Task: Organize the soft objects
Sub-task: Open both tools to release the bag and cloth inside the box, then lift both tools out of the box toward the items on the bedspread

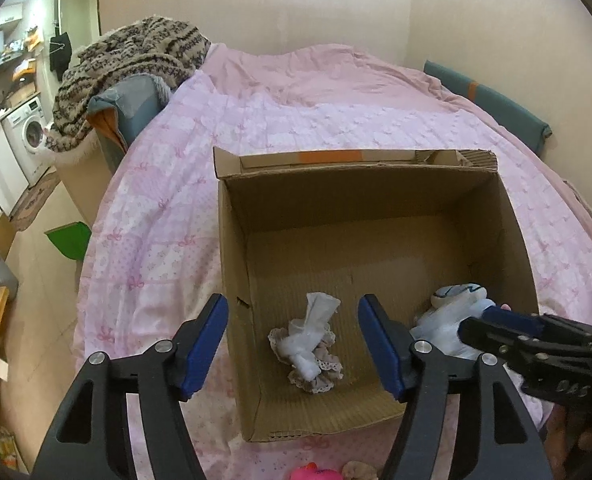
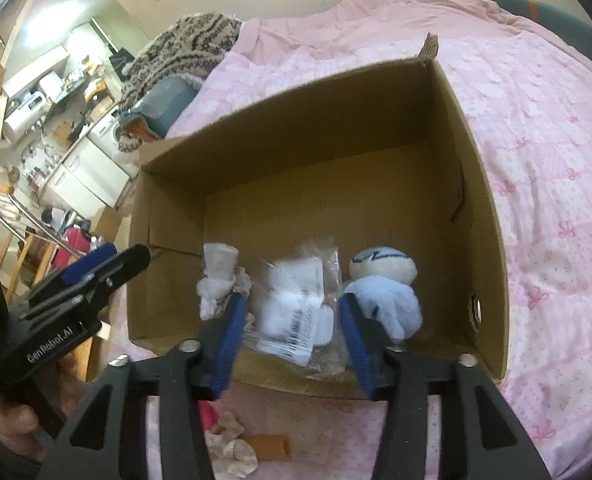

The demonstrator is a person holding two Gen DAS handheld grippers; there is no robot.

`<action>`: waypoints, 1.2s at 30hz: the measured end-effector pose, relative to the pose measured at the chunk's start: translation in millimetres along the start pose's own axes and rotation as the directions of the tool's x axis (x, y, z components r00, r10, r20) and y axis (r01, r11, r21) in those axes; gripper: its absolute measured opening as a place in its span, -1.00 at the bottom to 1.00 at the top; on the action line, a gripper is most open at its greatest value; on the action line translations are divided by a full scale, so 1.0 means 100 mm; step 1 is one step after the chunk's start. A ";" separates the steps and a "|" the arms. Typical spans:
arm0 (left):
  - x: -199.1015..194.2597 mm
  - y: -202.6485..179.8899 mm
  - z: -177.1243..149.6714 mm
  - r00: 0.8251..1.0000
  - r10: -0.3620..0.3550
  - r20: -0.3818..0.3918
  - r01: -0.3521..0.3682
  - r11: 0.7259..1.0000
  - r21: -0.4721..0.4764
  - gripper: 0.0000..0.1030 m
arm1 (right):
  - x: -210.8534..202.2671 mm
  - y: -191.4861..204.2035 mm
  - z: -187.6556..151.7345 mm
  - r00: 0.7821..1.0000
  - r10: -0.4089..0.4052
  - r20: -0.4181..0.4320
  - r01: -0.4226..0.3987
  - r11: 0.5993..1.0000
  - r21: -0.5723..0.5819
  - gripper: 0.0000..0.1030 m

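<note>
Now both grippers hover over the cardboard box (image 1: 231, 248) near edge, so items drop inside. The left gripper (image 1: 293, 346) and right gripper (image 2: 291, 344) stand half open and empty, above the lace bundle (image 1: 310, 350) and wrapped packet (image 2: 296, 312).

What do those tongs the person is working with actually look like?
Both are alike. The left tongs and right tongs each have two black angular arms with triangular cut-outs and silver round bolts at the joints. The fingers are lined with flat blue pads. Seen from the right wrist view, the left tongs' black body carries white lettering, "GenRobot.AI". No cables or sleeves are visible.
</note>
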State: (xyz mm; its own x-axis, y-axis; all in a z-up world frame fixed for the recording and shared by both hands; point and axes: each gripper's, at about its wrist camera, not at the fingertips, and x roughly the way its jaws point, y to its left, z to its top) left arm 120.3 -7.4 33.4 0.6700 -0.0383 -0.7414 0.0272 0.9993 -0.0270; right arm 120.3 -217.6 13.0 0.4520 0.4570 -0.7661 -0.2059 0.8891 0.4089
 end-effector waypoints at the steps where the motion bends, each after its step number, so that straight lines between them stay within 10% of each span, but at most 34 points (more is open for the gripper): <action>1: -0.01 0.00 0.00 1.000 0.003 0.003 -0.003 1.000 0.000 0.26 | -0.03 -0.01 0.00 1.000 0.006 0.012 -0.006 1.000 0.009 0.38; 36: -0.70 0.07 -0.33 0.995 0.101 -0.007 -0.102 0.995 -0.018 0.27 | -0.58 0.17 -0.21 0.999 0.009 0.033 -0.010 1.000 0.007 0.51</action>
State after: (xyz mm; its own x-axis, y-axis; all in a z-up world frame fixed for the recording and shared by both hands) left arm 48.8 2.7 63.2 0.6644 0.0633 -0.7447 -0.0543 0.9979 0.0364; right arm 72.3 -228.4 54.1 0.4787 0.4642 -0.7452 -0.2040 0.8844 0.4198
